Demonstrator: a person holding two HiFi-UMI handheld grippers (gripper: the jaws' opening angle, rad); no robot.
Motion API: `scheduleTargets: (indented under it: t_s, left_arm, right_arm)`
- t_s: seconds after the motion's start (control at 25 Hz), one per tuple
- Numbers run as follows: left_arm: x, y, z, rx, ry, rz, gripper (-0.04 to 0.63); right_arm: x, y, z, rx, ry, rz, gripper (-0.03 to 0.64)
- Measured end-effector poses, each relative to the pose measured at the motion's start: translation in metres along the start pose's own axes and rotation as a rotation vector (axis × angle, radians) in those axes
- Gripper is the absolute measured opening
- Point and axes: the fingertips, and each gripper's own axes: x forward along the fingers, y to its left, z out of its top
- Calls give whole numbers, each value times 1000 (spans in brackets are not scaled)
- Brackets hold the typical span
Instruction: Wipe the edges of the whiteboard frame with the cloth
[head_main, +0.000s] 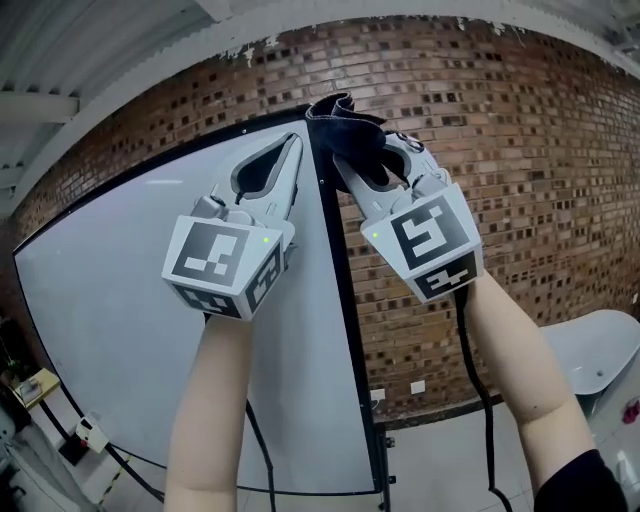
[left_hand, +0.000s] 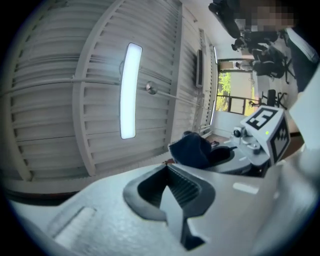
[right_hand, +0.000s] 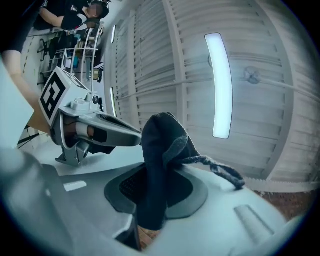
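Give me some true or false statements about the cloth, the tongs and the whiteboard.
1. The right tongs grip the cloth. True.
2. The left tongs are open. False: they are shut, with nothing between them.
3. The cloth is at the bottom edge of the frame. False: it is up by the frame's top right corner.
4. The wall behind the whiteboard is brick. True.
5. The cloth is white. False: it is dark.
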Motion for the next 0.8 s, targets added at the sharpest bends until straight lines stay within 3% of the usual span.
scheduleTargets:
  t_s: [0.24, 0.44, 0.68, 0.8]
  left_arm:
    - [13, 31, -4, 5, 42, 40, 3]
    - [4, 23, -10, 52, 37, -1, 3]
    - [-2, 17, -1, 34, 16, -49, 3]
    - [-6, 18, 3, 1, 6, -61, 4]
  right_arm:
    - [31, -15, 15, -69, 7, -19, 78]
    - [40, -23, 15, -142, 29, -25, 78]
    - [37, -15, 20, -267, 113, 27, 78]
    - [35, -9, 24, -281, 152, 46, 78]
